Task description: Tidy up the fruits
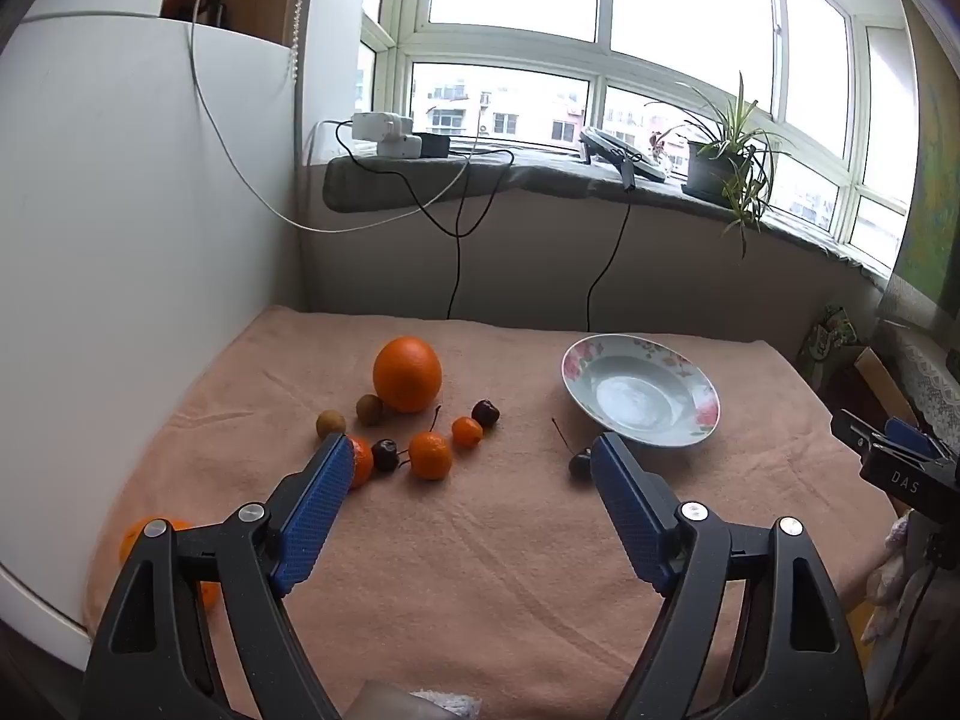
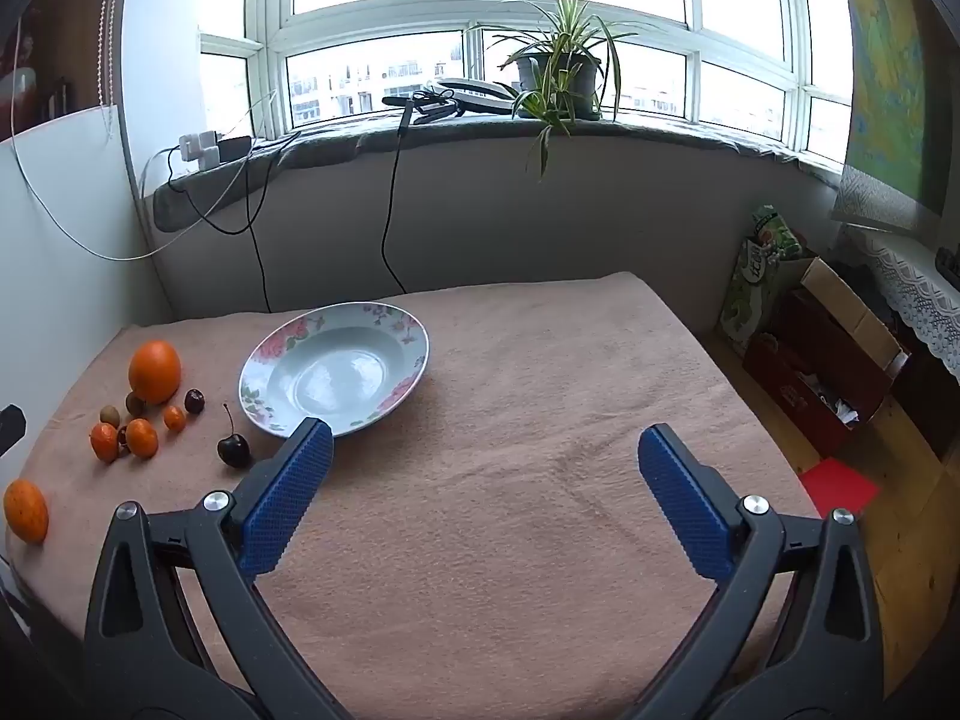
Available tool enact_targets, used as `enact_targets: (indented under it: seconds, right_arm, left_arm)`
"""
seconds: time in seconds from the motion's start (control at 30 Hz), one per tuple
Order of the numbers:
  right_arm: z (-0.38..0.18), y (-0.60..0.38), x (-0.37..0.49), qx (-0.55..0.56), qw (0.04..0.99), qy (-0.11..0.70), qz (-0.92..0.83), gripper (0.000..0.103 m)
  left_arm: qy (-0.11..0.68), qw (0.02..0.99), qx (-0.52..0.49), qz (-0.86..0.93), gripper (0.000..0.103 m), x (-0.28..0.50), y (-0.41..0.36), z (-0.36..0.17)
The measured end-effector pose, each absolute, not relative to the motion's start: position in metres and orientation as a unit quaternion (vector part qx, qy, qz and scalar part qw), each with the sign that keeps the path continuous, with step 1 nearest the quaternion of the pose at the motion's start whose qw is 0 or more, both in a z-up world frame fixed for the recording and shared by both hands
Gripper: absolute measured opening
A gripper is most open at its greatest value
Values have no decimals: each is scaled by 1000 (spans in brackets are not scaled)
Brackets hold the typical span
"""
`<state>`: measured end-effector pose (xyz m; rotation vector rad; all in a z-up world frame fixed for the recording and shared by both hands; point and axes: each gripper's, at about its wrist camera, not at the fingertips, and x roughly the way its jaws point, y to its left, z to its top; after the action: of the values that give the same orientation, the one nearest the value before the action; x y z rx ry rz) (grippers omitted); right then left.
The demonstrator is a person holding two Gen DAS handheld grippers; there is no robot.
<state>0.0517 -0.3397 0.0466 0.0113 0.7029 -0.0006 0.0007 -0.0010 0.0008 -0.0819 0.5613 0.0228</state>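
Note:
An empty floral plate [image 1: 696, 414] [image 2: 264, 360] sits on the pink cloth. Left of it lies a cluster of fruit: a big orange [image 1: 407, 374] [image 2: 155, 372], small tangerines [image 1: 430, 455] [image 2: 141, 438], dark cherries [image 1: 485, 413] [image 2: 194, 401] and brown longans [image 1: 330, 423]. One cherry [image 1: 579, 462] [image 2: 234, 450] lies alone near the plate. Another tangerine [image 2: 26, 510] sits at the near left edge. My left gripper [image 1: 471, 450] is open and empty above the cloth, short of the fruit. My right gripper [image 2: 483, 438] is open and empty, right of the plate.
A white panel [image 1: 120, 240] walls the table's left side. A windowsill behind holds a potted plant [image 2: 558, 72], chargers and cables [image 1: 456, 228]. Boxes [image 2: 828, 360] and a red sheet [image 2: 840, 489] lie on the floor to the right.

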Motion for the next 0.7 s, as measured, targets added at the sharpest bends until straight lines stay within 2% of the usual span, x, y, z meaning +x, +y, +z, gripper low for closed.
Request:
enact_targets:
  seconds: [0.7]
  right_arm:
    - [50, -334, 54, 5, 939, 345, 8, 103]
  left_arm:
    - [269, 962, -48, 19, 81, -2, 4, 4]
